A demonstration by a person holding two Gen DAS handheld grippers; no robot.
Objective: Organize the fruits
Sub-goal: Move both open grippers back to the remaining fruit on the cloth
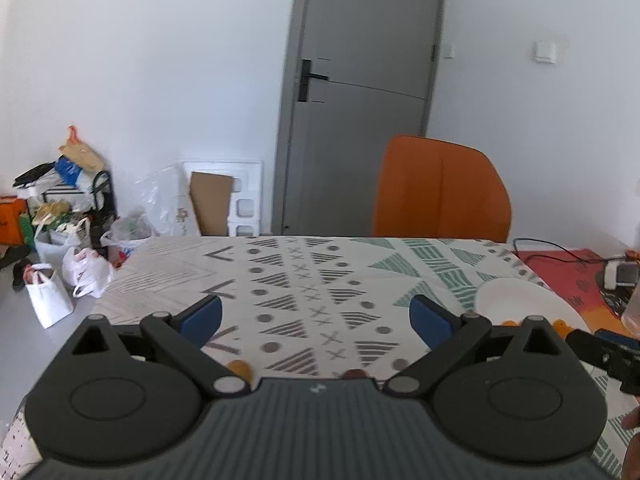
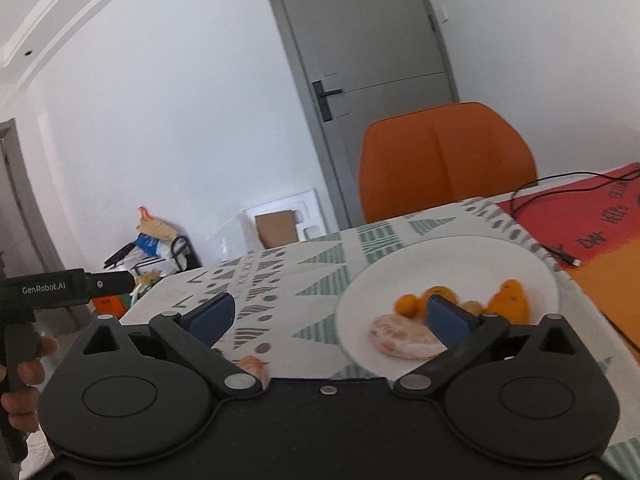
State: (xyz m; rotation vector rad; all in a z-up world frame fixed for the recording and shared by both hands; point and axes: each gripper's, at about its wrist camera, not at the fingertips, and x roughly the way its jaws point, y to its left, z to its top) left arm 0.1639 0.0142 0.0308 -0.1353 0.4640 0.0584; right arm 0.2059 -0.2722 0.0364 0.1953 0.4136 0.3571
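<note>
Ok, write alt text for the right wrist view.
The right gripper hangs open and empty over a patterned tablecloth, beside a white plate holding a peeled citrus fruit and small orange fruits. An orange chair stands behind.

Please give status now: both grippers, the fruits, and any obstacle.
Left gripper open, empty. Right gripper open, empty. Fruits on white plate; one piece off plate, on tablecloth. Nothing in the way.
</note>
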